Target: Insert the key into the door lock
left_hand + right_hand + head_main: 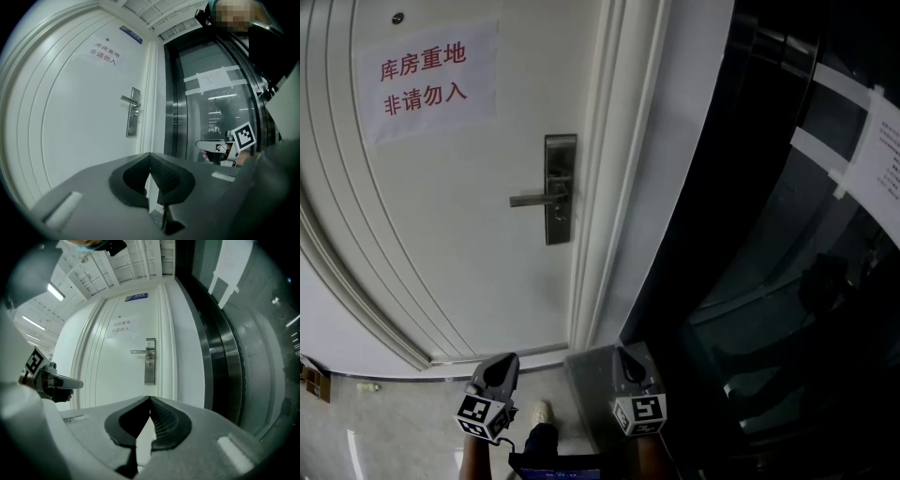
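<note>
A steel lock plate (560,187) with a lever handle (532,199) is fixed to the right edge of a shut white door (459,244). It also shows in the left gripper view as the lock plate (133,113) and in the right gripper view as the lock plate (150,361). Both grippers point level at the door, well short of it. My left gripper (502,361) (150,154) has its jaws met at the tips. My right gripper (623,354) (150,398) is shut the same way. I can make out no key in either gripper or in the lock.
A paper sign (431,80) with red characters hangs on the door. A dark glass panel (787,281) with taped paper (872,141) fills the right. A steel post (591,394) stands between the grippers, and a shoe (541,412) is on the tiled floor.
</note>
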`<state>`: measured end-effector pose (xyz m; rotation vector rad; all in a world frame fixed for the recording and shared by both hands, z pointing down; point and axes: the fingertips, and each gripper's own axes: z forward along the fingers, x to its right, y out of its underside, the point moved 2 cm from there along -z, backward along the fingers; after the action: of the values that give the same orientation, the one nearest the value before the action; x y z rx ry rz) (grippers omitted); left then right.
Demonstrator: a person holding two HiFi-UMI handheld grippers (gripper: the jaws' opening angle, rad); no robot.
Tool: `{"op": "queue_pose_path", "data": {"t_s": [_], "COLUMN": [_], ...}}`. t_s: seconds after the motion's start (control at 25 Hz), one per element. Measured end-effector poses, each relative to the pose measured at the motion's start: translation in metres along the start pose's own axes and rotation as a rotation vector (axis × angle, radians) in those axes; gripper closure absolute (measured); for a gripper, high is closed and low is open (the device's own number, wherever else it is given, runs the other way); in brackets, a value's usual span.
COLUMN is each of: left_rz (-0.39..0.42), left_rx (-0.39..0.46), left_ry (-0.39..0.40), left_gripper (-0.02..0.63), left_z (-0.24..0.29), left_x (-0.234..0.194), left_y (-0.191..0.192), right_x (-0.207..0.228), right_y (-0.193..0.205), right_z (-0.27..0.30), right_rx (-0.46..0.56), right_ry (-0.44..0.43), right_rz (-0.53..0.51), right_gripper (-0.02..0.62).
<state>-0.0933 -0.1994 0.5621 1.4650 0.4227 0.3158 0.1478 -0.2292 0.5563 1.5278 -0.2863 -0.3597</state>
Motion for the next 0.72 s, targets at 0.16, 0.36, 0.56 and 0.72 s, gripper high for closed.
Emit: {"op": "queue_pose_path", "data": {"t_s": [0.16,0.36,0.56,0.72], "left_rz": [-0.004,-0.008,-0.008,-0.004], "left_rx": [0.001,-0.004,-0.001,0.008], "left_ry": [0.003,0.002,-0.014,-0.026], "left_gripper": [0.604,0.604,0.604,0.604], "left_z": [-0.014,-0.031,-0.050,-0.063], "left_x": [0.013,0.028,0.043,0.054], "left_y": [0.003,0.009,0.011,0.010], "right_x": [-0.001,-0.006,-0.012,-0.011], "right_y": [0.004,0.007,0.008,0.012], "right_z": [-0.018,-0.038,-0.061,-0.080], "right_rx": [0.002,0.007,-0.003,0.004], "right_ry": [-0.006,-0.011,-0.030,-0.027], "right_rz": [0.007,0.002,0.000,-0.006], "right_gripper": [0.594,0.594,0.594,0.594]}}
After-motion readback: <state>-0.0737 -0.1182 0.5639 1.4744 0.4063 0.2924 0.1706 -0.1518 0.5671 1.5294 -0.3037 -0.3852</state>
